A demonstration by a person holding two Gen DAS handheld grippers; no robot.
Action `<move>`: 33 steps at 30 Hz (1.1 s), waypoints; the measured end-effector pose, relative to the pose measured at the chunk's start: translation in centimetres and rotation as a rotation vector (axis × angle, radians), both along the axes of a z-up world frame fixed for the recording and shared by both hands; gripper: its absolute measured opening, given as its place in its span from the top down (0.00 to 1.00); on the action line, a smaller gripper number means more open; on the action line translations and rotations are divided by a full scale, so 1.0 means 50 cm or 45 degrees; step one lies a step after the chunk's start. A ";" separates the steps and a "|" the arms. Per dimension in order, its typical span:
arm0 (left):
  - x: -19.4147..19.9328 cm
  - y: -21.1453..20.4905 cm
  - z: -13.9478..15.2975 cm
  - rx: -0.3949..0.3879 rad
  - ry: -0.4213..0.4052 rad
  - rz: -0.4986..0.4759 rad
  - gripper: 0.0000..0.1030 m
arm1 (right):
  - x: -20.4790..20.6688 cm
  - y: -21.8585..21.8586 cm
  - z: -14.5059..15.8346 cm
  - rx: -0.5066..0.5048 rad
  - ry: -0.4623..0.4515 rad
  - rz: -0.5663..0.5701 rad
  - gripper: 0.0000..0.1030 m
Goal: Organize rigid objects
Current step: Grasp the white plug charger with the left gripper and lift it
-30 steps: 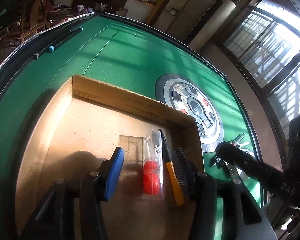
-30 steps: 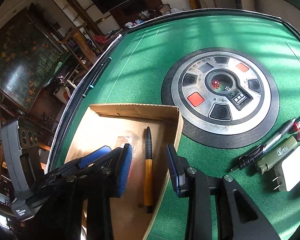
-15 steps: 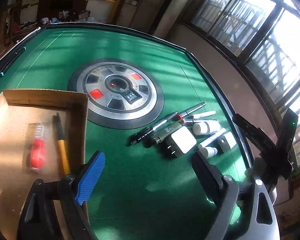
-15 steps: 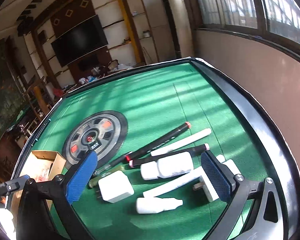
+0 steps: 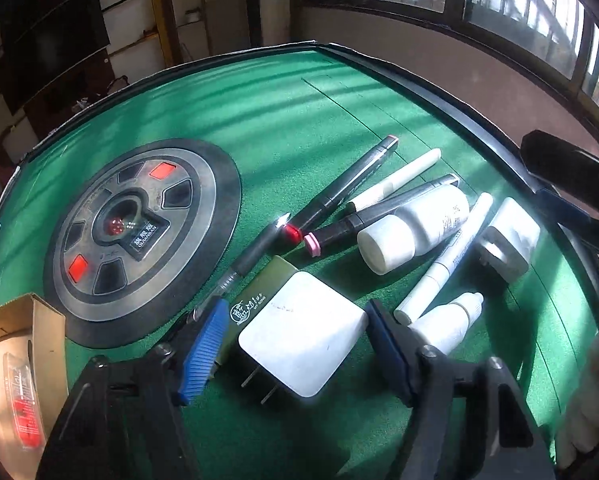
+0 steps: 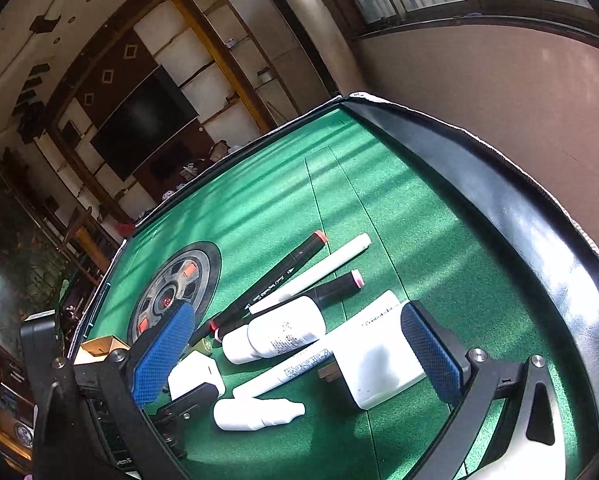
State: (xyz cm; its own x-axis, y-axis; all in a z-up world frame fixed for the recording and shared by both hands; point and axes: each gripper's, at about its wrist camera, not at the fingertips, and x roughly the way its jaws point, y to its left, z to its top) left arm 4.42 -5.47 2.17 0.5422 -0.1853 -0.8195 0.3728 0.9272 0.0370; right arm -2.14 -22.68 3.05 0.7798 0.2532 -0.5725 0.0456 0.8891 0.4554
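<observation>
You are bringing the left gripper (image 5: 295, 344) down over the white plug adapter (image 5: 303, 332), which is lying flat on the green worktop (image 5: 299, 120) just beside an olive block (image 5: 259, 292). Its jaws have just been closing in; they are straddling the adapter without pressing it yet, as far as the view shows. Keep the blue pads square to the adapter's flat sides, stay clear of the prongs at 6 o'clock, and avoid dragging the olive block along.

The right gripper (image 6: 299, 352) is hanging with jaws spread fully wide, having just been opening, over the second white charger (image 6: 379, 368) and the white marker (image 6: 291, 372); nothing is pinched. Choose one piece, not both.

The remaining clutter is lying at 1 o'clock: two black markers, white pens, a white bottle (image 5: 415, 224) and a dropper bottle (image 5: 447, 320). The cardboard box (image 5: 23, 344) is waiting at 8 o'clock, already holding a clear packet. Felt is covering the worktop, a round dice console (image 5: 139, 232) is set in its centre, and sunlight is striping in from barred windows (image 5: 499, 0).
</observation>
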 end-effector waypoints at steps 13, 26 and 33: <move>-0.156 0.019 0.010 -0.025 0.006 -0.130 0.41 | -0.002 0.010 -0.009 -0.004 0.020 0.014 0.00; -0.197 0.092 0.020 -0.224 0.028 -0.003 0.54 | 0.003 -0.001 -0.022 -0.084 0.042 -0.052 0.00; -0.264 0.171 0.091 -0.385 -0.059 0.037 0.54 | -0.014 -0.045 -0.004 -0.024 0.068 -0.061 0.00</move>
State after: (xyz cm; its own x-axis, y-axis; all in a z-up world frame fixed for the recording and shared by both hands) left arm -8.79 3.06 6.72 0.5863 -0.4010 -0.7039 0.3502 0.9090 -0.2261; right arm -2.86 -24.94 2.84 0.7588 0.2053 -0.6181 0.1121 0.8937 0.4345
